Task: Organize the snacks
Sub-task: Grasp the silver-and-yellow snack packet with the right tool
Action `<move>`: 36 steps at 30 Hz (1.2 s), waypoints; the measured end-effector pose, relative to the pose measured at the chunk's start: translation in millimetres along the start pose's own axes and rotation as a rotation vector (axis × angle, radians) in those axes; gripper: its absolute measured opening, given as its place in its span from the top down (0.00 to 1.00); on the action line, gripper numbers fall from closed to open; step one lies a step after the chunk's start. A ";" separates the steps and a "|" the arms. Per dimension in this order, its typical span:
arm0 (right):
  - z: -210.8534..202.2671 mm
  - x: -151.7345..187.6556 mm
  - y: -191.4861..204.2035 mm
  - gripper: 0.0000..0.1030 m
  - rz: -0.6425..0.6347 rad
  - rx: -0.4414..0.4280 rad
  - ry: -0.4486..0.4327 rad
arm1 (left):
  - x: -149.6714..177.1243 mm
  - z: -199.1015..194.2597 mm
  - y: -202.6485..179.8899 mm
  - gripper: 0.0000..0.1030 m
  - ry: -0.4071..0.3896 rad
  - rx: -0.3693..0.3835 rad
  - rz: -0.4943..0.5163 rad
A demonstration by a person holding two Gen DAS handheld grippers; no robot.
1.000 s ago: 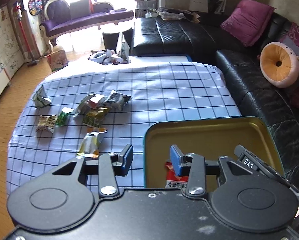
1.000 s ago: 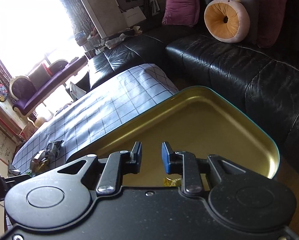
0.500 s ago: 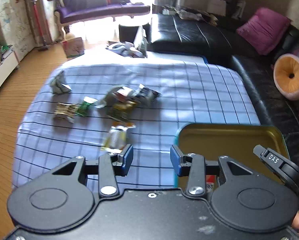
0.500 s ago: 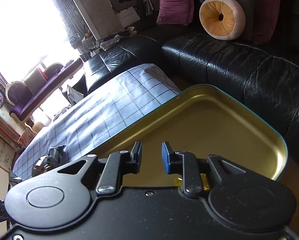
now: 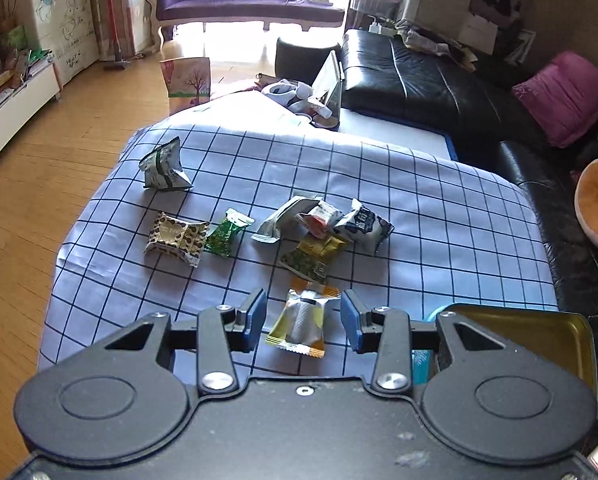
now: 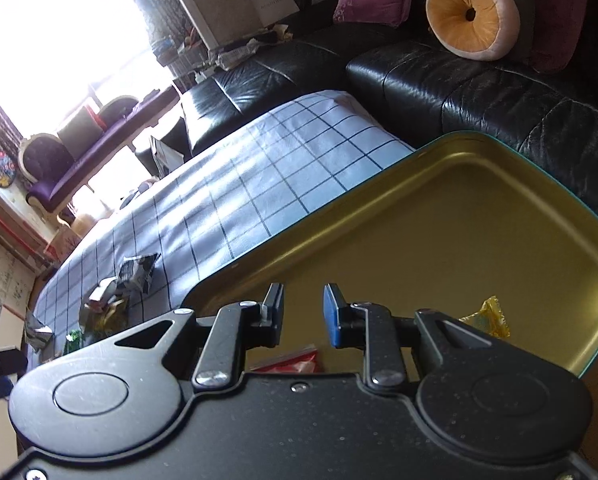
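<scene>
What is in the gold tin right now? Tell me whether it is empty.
Not empty. The gold tin holds a yellow packet near its right wall and a red packet behind the right claw; most of its floor is bare.

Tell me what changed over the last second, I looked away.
The left gripper swung from over the gold tin to the checked cloth, now framing the yellow-and-silver snack packet, fingers open and not touching it. The right gripper stays open over the tin. Nothing was grabbed or released.
</scene>
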State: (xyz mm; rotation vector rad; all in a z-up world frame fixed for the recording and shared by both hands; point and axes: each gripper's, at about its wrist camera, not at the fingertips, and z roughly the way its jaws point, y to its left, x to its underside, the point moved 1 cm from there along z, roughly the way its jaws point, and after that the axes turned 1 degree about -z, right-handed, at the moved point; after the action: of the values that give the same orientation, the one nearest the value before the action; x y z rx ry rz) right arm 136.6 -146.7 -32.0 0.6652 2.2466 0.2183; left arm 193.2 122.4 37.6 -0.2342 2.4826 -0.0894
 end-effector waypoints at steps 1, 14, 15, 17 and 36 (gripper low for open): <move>-0.9 0.1 -1.0 0.66 0.000 0.003 -0.005 | 0.2 3.3 -0.1 0.60 0.004 -0.003 0.011; -2.8 7.1 11.0 0.66 -0.034 0.057 -0.063 | 10.7 34.2 5.8 0.59 0.026 -0.029 0.075; -4.4 7.9 13.5 0.66 -0.049 0.064 -0.080 | 9.8 33.2 8.2 0.59 0.021 -0.020 0.071; -9.3 9.1 20.6 0.66 -0.089 0.085 -0.128 | 7.4 31.8 15.4 0.59 0.018 -0.020 0.057; -8.7 6.4 146.3 0.66 -0.417 -0.231 -0.042 | -2.3 28.3 60.2 0.59 -0.026 -0.088 0.003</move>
State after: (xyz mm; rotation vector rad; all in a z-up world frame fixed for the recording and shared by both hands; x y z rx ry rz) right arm 184.3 -18.7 21.4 0.0725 2.2174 0.2471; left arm 203.3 181.8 9.2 -0.2670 2.4636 0.0240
